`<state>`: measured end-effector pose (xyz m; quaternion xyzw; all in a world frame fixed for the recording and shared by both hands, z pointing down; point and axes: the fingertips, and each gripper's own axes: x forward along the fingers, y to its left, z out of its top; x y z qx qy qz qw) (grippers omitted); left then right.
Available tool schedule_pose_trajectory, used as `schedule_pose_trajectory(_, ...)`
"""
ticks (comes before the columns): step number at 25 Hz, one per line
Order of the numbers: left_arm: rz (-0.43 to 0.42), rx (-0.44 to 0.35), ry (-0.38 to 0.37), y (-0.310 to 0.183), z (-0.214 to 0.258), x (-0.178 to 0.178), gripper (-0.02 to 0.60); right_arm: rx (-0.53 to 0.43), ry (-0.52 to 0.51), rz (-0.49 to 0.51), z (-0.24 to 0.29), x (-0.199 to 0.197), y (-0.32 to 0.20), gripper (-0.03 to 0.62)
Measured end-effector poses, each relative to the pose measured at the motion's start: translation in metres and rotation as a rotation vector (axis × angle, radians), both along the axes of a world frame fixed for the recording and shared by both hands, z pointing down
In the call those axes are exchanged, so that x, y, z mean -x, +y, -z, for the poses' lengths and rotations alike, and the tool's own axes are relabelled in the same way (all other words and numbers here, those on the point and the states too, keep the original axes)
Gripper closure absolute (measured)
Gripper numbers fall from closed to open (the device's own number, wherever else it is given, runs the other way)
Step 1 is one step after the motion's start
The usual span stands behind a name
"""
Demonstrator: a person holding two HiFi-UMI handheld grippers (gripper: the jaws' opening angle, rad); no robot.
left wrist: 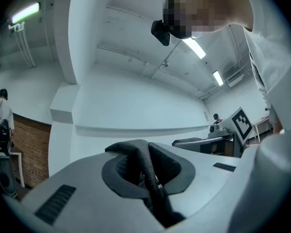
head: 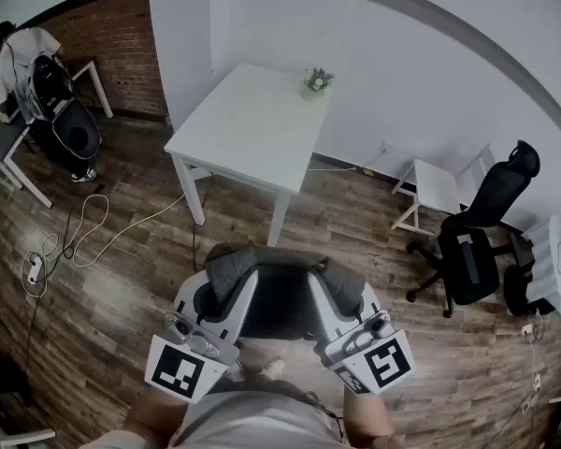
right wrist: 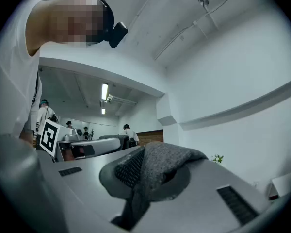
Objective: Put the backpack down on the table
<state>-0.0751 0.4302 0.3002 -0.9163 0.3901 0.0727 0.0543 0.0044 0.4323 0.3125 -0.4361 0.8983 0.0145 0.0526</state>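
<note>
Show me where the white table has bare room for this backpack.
Nearly the whole table top is bare, from its near edge back toward the wall. Only the far right corner is taken, by the small potted plant. The backpack should fit anywhere short of it.

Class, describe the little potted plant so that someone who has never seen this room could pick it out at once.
Start at the white table standing by the white wall. On its far corner, nearest the wall, sits the small potted plant: green leaves in a pale pot. Nothing else stands on that tabletop.
</note>
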Motion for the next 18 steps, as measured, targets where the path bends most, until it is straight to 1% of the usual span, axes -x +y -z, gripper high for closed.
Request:
schedule_pose_trajectory(3,0.013,0.004,-0.002,-0.003,-0.004,0.006,0.535,0.009,-0.015,0.01,-0.004,0.006,-0.002,0.546)
schedule_pose_trajectory(8,0.037,0.0,-0.009,-0.005,-0.003,0.006,0.535,0.018,-0.034,0.023,-0.004,0.006,-0.007,0.546)
schedule_pose_trajectory(13,0.08,-0.008,-0.004,-0.008,-0.002,0.002,0.535,-0.001,-0.031,0.048,-0.001,0.002,-0.008,0.546)
schedule_pose_trajectory(18,0.111,-0.047,-0.014,-0.021,0.0,-0.01,0.535,-0.037,-0.023,0.064,0.004,-0.01,-0.02,0.546)
